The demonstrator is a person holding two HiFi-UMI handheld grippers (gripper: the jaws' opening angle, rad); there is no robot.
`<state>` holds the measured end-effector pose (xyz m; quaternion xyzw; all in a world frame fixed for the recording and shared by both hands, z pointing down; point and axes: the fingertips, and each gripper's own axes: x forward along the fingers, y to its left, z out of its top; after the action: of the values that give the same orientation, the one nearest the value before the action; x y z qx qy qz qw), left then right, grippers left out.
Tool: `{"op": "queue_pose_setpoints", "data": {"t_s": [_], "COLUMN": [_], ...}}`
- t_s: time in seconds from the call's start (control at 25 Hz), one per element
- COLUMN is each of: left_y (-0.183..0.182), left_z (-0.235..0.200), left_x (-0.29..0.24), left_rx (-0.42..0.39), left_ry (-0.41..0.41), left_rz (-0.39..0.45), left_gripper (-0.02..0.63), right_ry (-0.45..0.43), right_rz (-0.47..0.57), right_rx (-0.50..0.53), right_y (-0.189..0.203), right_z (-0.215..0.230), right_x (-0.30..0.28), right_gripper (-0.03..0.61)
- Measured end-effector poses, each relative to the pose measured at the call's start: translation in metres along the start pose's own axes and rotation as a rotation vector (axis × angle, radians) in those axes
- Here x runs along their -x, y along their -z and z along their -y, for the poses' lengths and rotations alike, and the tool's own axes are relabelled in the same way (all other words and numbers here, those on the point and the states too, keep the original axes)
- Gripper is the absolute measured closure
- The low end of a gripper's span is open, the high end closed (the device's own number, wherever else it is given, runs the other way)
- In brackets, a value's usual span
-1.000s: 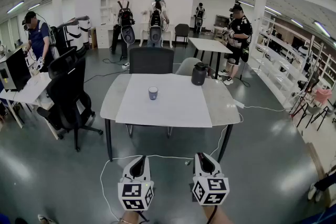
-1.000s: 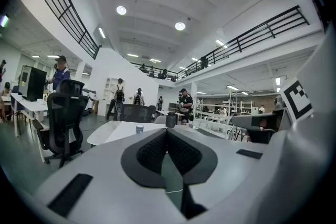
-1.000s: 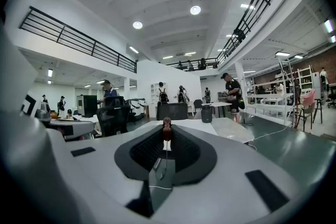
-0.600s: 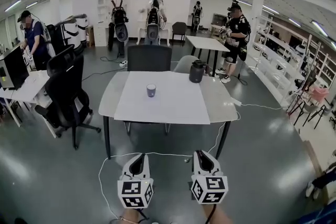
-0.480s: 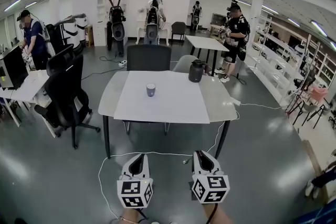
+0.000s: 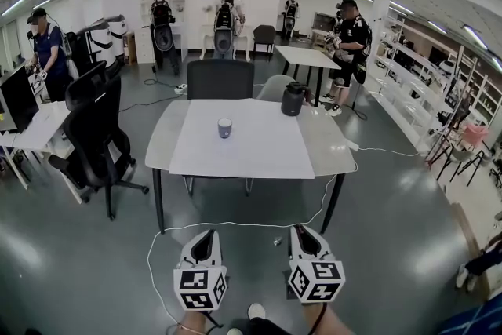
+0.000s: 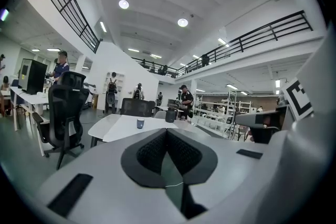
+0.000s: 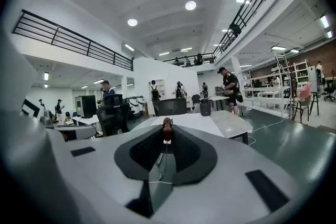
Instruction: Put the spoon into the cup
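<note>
A small blue-grey cup [image 6: 225, 127] stands on the white mat on the table [image 6: 328, 145], far ahead of both grippers; it also shows small in the left gripper view as the cup [image 7: 140, 123]. My right gripper [image 6: 300, 233] is held over the floor, shut on a thin spoon [image 8: 167, 125], whose reddish-brown end sticks out past the pads. My left gripper [image 6: 207, 237] hangs beside it, pads [image 7: 155, 150] meeting at the tip with nothing between them. In the right gripper view the spoon hides the cup.
A black jug [image 6: 292, 100] stands at the table's far right. A dark chair [image 6: 220, 79] sits behind the table and a black office chair [image 6: 96, 129] to its left. A white cable [image 6: 235, 227] runs across the floor. Several people stand farther back.
Both grippers stay low in front of me, side by side. The head view has shifted a little, and a shoe tip now shows at the bottom edge.
</note>
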<state>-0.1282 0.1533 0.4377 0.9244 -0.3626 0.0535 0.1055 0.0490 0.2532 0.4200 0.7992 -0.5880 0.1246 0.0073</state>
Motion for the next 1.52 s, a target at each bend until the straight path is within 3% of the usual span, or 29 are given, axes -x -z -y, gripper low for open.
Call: {"op": "queue_pose_setpoints", "data": {"t_s": [0.32,0.88,1.52], "left_y": [-0.006,-0.041,-0.046], "left_z": [-0.015,-0.029,-0.042], "left_x": [-0.043,-0.178,-0.265], "left_rx": [-0.013,-0.009,-0.007], "left_ry": [-0.021,-0.070,-0.109], "left_rz": [-0.007,0.003,-0.040], "left_gripper": [0.595,0.595,0.595], "right_ry": [-0.010,-0.072,-0.118], "right_rz": [0.022,0.025,-0.034], "right_rx": [-0.013,-0.026,-0.076], "right_y": [-0.012,-0.050,-0.049], "right_z": [0.011,0.062,0.102], "right_x": [-0.049,-0.183,-0.273], "right_gripper": [0.515,0.515,0.515]}}
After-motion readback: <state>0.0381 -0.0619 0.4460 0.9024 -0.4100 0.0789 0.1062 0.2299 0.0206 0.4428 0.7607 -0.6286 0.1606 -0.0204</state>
